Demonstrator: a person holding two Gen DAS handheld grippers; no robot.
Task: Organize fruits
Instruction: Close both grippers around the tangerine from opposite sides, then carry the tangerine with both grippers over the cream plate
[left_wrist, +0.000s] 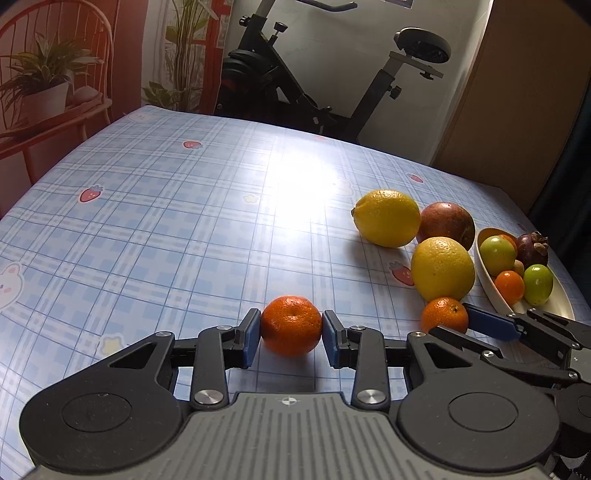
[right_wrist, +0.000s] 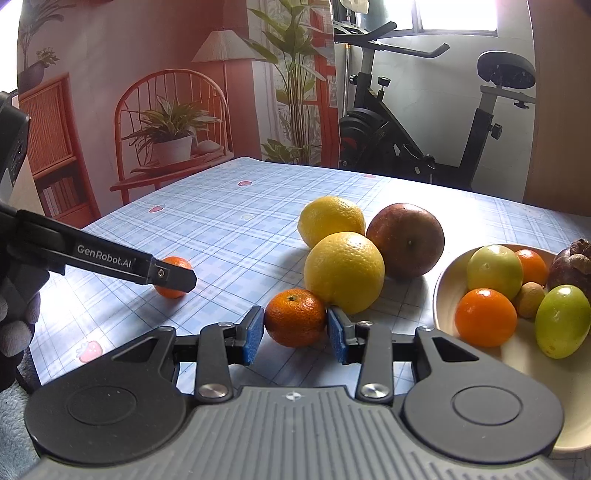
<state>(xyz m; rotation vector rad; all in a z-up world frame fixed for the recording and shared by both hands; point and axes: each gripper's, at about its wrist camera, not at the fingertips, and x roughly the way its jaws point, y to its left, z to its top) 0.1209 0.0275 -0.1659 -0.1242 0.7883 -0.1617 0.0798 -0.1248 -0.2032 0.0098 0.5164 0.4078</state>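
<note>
Both grippers tilt down over the blue plaid tablecloth (left_wrist: 166, 221). The left gripper (left_wrist: 291, 326) has its blue pads pressed on a small orange tangerine (left_wrist: 291, 325) resting on the cloth. The right gripper (right_wrist: 295, 321) clamps a second small tangerine (right_wrist: 295, 317), touching the big yellow orange (right_wrist: 343, 271) just beyond its fingers. Only the right view shows a gloved hand (right_wrist: 16, 310). Right of those fingers sits the cream bowl (right_wrist: 447, 273) of fruit; behind, a yellow lemon (right_wrist: 332, 218) and a reddish round fruit (right_wrist: 406, 240).
</note>
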